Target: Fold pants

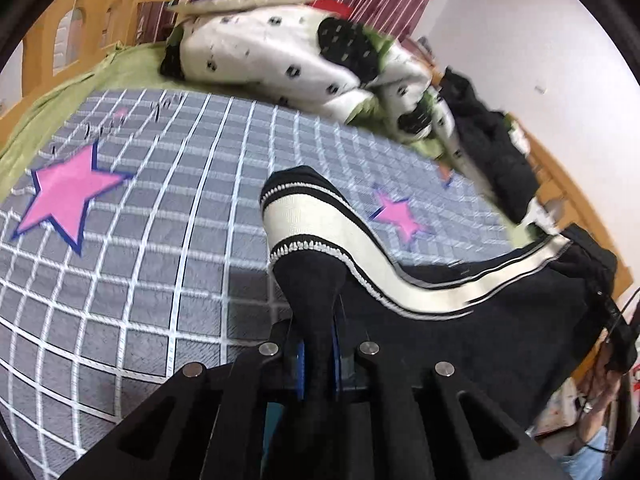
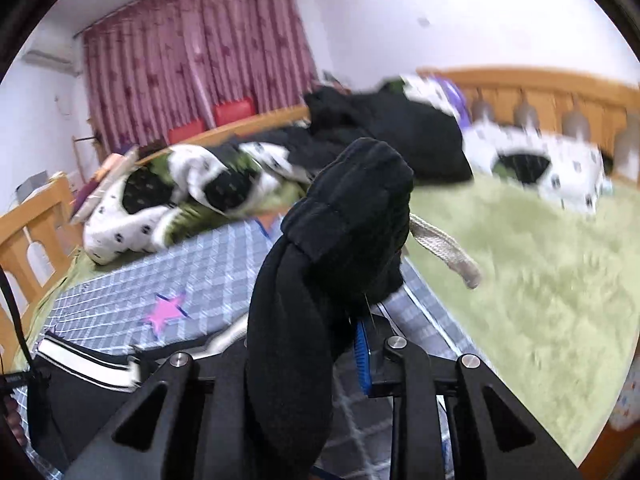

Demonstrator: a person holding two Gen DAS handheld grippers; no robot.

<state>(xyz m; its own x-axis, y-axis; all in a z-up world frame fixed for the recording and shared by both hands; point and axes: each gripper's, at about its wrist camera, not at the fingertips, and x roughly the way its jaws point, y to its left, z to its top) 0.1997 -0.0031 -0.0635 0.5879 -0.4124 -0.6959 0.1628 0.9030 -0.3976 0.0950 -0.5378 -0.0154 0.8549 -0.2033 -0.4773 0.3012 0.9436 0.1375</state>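
The pants (image 1: 460, 300) are black with a white side stripe (image 1: 320, 220). My left gripper (image 1: 320, 344) is shut on a fold of them, and the striped fabric stands up above the jaws over the grey grid blanket (image 1: 140, 260). The cloth runs off to the right. My right gripper (image 2: 352, 320) is shut on the black waistband end (image 2: 352, 216), held above the bed; a pale drawstring (image 2: 444, 252) hangs from it. The striped part (image 2: 88, 360) shows at lower left. The fingertips are hidden by cloth in both views.
The grid blanket with pink stars (image 1: 68, 192) lies on a green sheet (image 2: 540, 300). A white and black spotted quilt (image 1: 272, 52) and dark clothes (image 1: 496, 152) are piled at the far side. A wooden bed frame (image 2: 540, 92) and red curtains (image 2: 192, 52) stand behind.
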